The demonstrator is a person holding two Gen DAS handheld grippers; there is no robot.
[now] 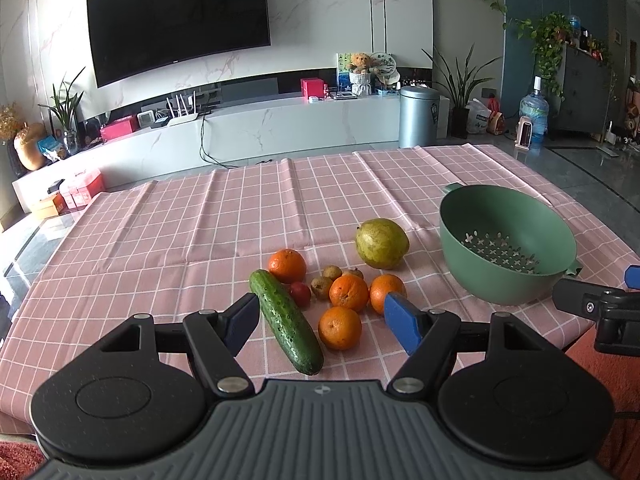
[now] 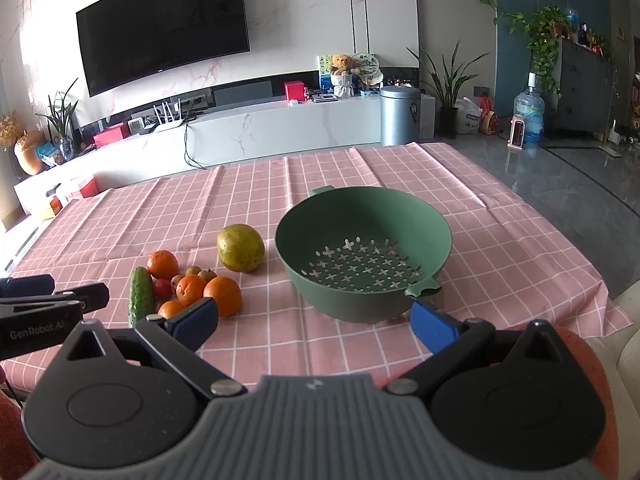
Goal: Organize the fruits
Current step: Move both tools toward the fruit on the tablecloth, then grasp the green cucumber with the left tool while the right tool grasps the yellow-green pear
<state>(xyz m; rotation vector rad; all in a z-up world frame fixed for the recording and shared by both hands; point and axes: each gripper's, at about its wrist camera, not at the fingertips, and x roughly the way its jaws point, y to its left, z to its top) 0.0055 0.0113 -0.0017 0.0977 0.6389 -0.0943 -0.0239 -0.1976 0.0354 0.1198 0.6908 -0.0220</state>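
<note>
Left wrist view: left gripper (image 1: 322, 318) hangs released, nothing between its blue pads, over the fruit pile at frame centre. Pile on the pink checked tablecloth (image 1: 168, 236): cucumber (image 1: 285, 322), four oranges, nearest one (image 1: 340, 328), a pear (image 1: 382, 243), a small red fruit (image 1: 300, 294). Green colander (image 1: 508, 242) sits empty at right, well apart from the pile. Risk, as I judge it: fruits touch each other, so closing on one orange could nudge neighbours and send them rolling; the cucumber lies close to the left pad and may get clipped.

Right wrist view: right gripper (image 2: 314, 322) also released, empty, low centre, just short of the colander's near handle (image 2: 422, 290). Bumping that could slide the colander on the cloth. Readable text: "GenRobot.AI" on the other gripper's body, lower left.
</note>
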